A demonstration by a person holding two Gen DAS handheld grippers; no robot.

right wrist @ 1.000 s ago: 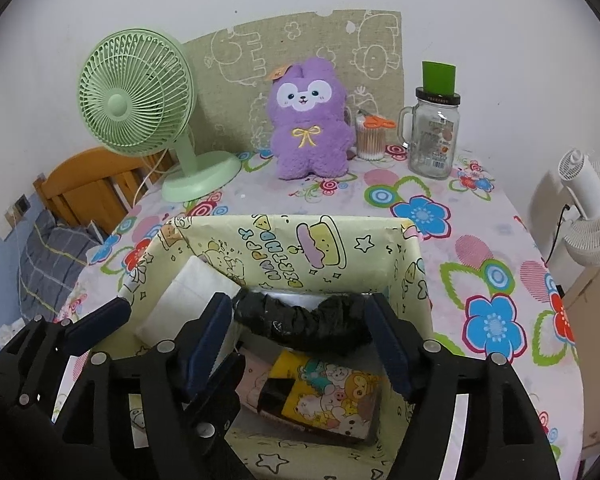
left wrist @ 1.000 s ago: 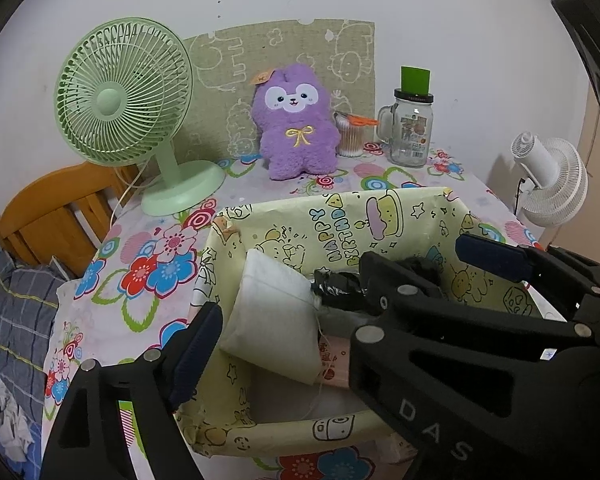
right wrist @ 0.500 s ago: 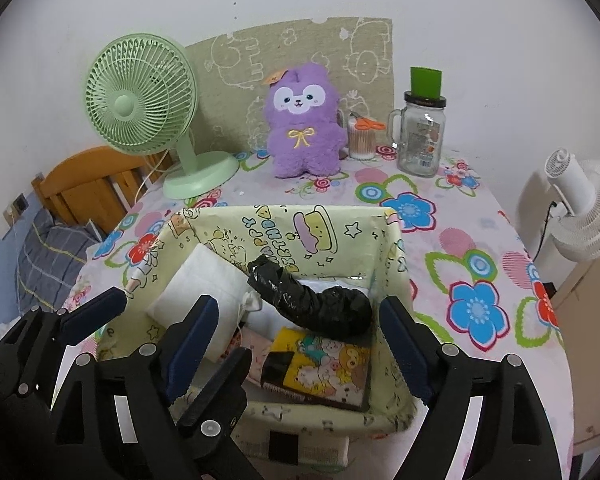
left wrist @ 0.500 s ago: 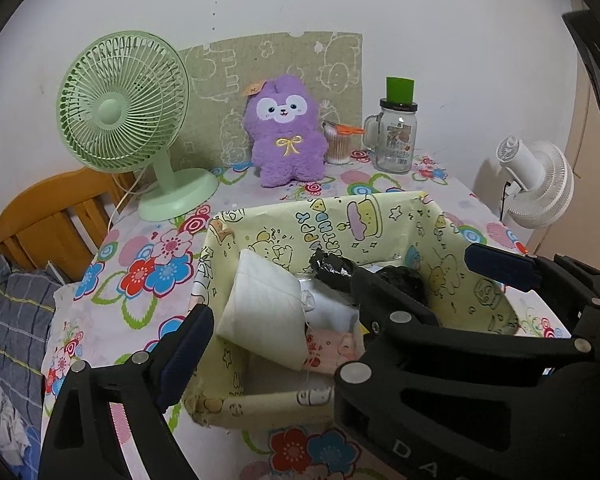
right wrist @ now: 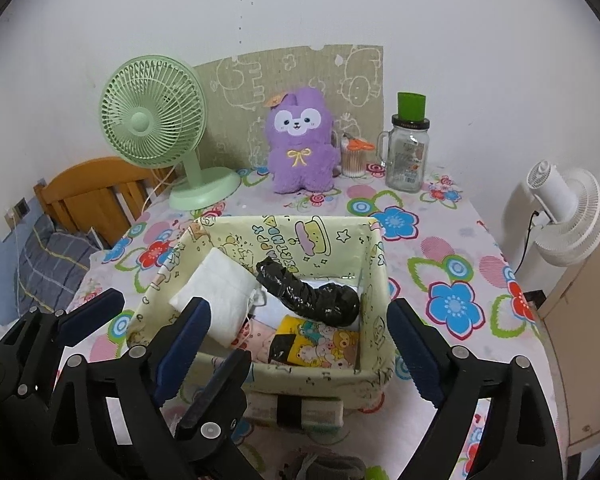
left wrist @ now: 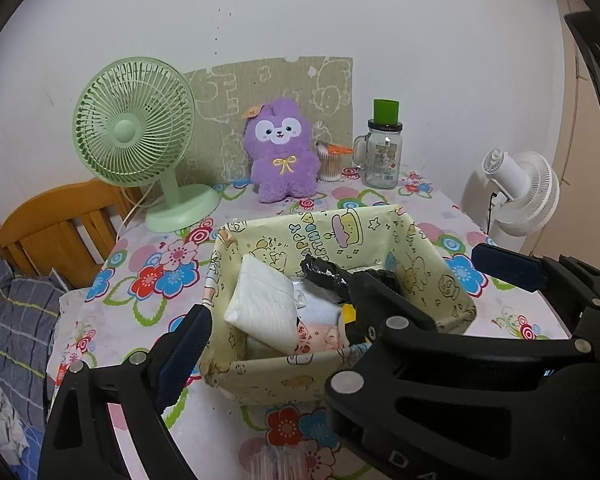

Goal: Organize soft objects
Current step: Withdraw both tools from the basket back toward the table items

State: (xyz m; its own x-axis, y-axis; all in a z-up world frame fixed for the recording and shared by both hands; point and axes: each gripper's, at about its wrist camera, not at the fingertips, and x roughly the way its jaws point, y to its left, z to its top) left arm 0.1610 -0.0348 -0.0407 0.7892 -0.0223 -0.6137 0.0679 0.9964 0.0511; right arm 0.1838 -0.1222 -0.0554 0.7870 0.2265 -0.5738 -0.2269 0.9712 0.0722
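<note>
The right hand-held gripper (right wrist: 298,338) has its two blue-padded fingers spread wide, and it grasps nothing. It hangs above the near edge of the fabric basket (right wrist: 374,264), one finger on each side. The left hand-held gripper (left wrist: 340,300) is also released and empty. Its left finger (left wrist: 186,350) is outside the left wall of the basket, and its other finger is far out to the right.

The basket is pale yellow with cartoon prints and stands on the flowered tabletop (right wrist: 452,240). Inside it, a folded white cloth (right wrist: 220,296) leans against the left wall. A black crumpled roll (right wrist: 312,294) lies across the middle, from the back left to the right side. Under it lies a yellow packet with bear pictures (right wrist: 320,346), and beside this packet there is a pink one (right wrist: 260,334).

At the far end of the tabletop a purple plush toy (right wrist: 300,146) sits upright against a printed board. A green desk fan (right wrist: 156,120) stands to its left. A small cotton swab holder (right wrist: 354,156) and a glass jar with a green top (right wrist: 408,152) stand to its right. A white fan (right wrist: 568,212) stands beyond the right edge of the tabletop.
</note>
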